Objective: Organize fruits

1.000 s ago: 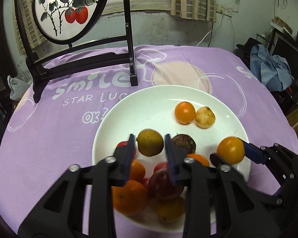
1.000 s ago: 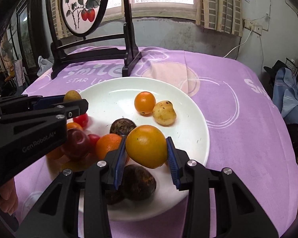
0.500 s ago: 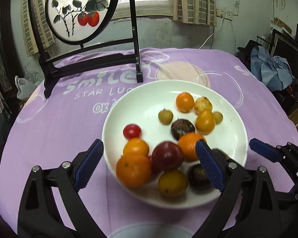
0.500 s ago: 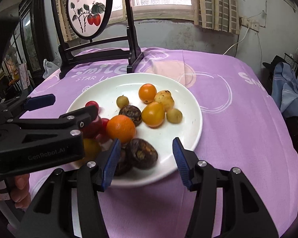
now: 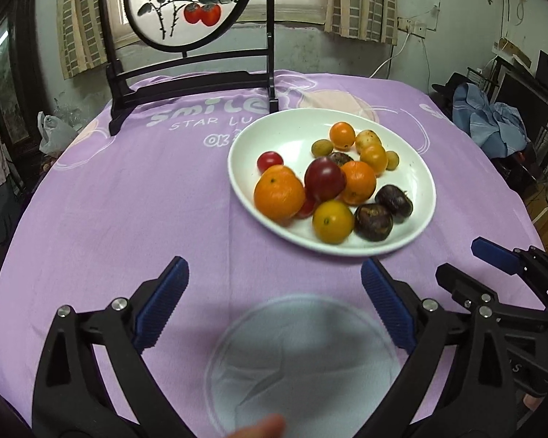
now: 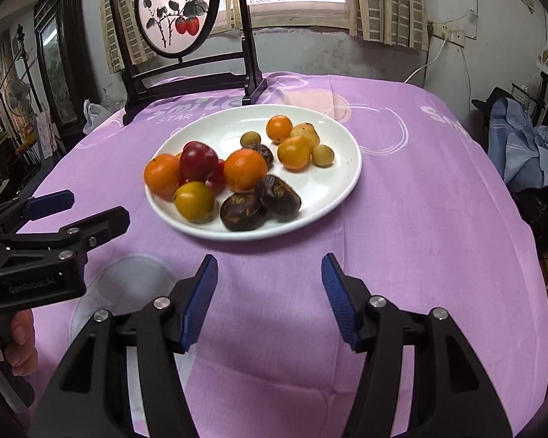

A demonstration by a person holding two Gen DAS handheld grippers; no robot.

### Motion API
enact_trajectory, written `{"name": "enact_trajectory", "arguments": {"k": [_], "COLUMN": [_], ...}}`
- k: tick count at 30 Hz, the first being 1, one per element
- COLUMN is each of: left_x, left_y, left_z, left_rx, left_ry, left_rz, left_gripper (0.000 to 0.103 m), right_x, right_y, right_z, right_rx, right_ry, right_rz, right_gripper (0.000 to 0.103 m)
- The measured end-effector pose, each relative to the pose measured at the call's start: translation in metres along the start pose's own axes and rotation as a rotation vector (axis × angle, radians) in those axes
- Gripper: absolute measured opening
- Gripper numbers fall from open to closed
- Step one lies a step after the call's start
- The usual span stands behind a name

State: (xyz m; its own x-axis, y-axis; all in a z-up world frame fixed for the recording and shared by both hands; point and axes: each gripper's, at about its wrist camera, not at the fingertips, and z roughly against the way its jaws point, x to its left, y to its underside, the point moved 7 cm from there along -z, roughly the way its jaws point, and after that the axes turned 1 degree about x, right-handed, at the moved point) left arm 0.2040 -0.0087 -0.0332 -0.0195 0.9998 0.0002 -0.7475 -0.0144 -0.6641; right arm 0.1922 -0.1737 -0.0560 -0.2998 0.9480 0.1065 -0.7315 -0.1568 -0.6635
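A white plate (image 5: 416,168) (image 6: 347,168) on the purple tablecloth holds several fruits: oranges (image 5: 278,192) (image 6: 244,169), a dark red plum (image 5: 324,179) (image 6: 198,162), a yellow-orange fruit (image 5: 332,221) (image 6: 194,201), two dark brown fruits (image 5: 373,222) (image 6: 243,211), a cherry tomato (image 5: 270,160) and small green-yellow ones (image 6: 323,155). My left gripper (image 5: 274,299) is open and empty, in front of the plate. My right gripper (image 6: 268,292) is open and empty, also short of the plate's near rim.
A black-framed round painted screen (image 5: 186,3) (image 6: 177,7) stands at the table's far side. A white circle print (image 5: 303,361) lies on the cloth under the left gripper. Blue clothes (image 5: 489,124) lie off the right edge.
Both grippers let go of their fruits onto the plate, opened wide, and pulled back toward the near edge of the table. The plate now lies farther ahead.
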Motion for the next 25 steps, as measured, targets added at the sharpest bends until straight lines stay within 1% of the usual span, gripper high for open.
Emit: {"name": "enact_trajectory", "arguments": {"k": [3, 7, 12, 15, 18, 21, 25], "left_x": [0.004, 0.007, 0.01, 0.012, 0.011, 0.009, 0.01], "left_y": [0.011, 0.023, 0.032, 0.036, 0.04, 0.044, 0.05], "left_z": [0.01, 0.021, 0.027, 0.025, 0.023, 0.019, 0.015], "left_rx": [-0.005, -0.017, -0.039, -0.027, -0.015, 0.002, 0.027], "left_ry": [0.001, 0.002, -0.006, 0.011, 0.012, 0.0, 0.01], "left_rz": [0.014, 0.016, 0.011, 0.027, 0.01, -0.017, -0.006], "left_gripper": [0.097, 0.1, 0.101, 0.101, 0.101, 0.101, 0.101], "right_x": [0.003, 0.008, 0.012, 0.013, 0.012, 0.011, 0.014], "right_y": [0.007, 0.016, 0.023, 0.026, 0.029, 0.034, 0.043], "right_z": [0.006, 0.013, 0.016, 0.017, 0.018, 0.015, 0.011], "right_rx": [-0.004, -0.005, -0.005, -0.005, 0.002, 0.024, 0.05], "right_ry": [-0.009, -0.016, -0.017, -0.024, -0.029, -0.026, -0.013], "right_rz": [-0.008, -0.009, -0.004, -0.01, -0.019, -0.026, -0.024], "right_gripper": [0.059, 0.059, 0.059, 0.059, 0.059, 0.059, 0.059]}}
